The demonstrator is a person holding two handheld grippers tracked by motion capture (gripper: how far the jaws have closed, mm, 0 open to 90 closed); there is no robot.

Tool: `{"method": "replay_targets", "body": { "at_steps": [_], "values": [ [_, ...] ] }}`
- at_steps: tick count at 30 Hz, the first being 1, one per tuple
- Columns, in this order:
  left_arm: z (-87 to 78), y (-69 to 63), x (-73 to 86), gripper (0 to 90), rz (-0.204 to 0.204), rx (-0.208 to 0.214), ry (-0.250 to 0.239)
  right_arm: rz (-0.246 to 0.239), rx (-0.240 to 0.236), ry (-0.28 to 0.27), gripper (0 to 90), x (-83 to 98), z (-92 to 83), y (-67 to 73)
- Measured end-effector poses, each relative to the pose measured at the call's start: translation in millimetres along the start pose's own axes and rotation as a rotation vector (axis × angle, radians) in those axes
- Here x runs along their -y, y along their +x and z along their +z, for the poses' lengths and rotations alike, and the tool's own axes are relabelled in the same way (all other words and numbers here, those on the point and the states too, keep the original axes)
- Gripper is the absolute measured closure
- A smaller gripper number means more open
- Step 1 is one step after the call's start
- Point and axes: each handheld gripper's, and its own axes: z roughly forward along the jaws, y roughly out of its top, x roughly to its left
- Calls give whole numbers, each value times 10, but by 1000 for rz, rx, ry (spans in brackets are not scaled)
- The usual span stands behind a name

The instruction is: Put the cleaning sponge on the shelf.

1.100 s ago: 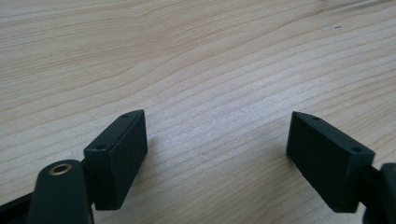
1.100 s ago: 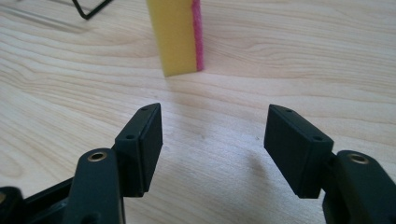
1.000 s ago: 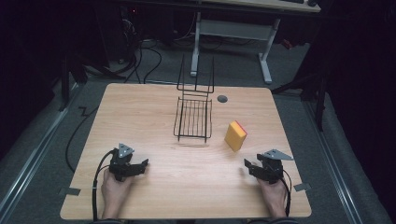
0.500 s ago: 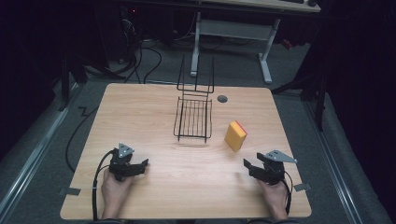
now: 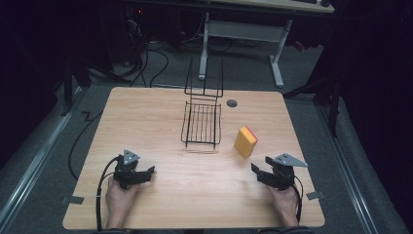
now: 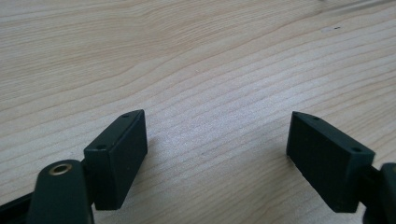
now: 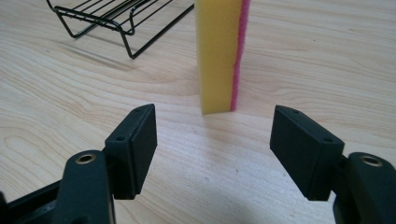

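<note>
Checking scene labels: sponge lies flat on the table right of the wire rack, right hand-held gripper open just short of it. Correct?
One error: the sponge stands upright on its edge, not flat; the right gripper view shows it, yellow foam with the pink scouring layer at one side. The rest holds: it is right of the wire rack, and the right hand-held gripper is open just short of it.

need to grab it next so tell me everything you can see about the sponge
The sponge is a thick yellow foam block with a thin pink scouring layer on one face. It stands upright on its narrow edge on the wooden table, right of the black wire rack and apart from it. Nothing touches it but the table. It stands just ahead of the right gripper, whose jaws are open with nothing between them.
</note>
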Motion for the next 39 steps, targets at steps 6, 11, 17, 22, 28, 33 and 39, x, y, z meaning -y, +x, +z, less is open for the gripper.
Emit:
{"method": "replay_targets", "body": {
  "at_steps": [6, 11, 17, 22, 28, 33, 39],
  "values": [
    [1, -1, 0, 211, 0, -2, -1, -3, -6, -10, 322, -75, 30, 47],
    [0, 0, 0, 211, 0, 0, 0, -17, -4, -18, 322, -135, 52, 71],
    [1, -2, 1, 210, 1, -1, -1, -15, 3, -24, 321, -218, 90, 82],
    [1, -2, 1, 210, 1, -2, -1, -19, 7, -34, 321, -284, 135, 83],
    [1, -2, 0, 211, 1, -2, -1, -8, 9, -28, 320, -372, 187, 64],
    [2, -3, 0, 210, 2, -3, -1, 11, 11, -36, 319, -433, 232, 11],
    [3, -8, 0, 211, 6, -6, 1, 21, 6, -37, 319, -505, 311, -28]
  ]
}}
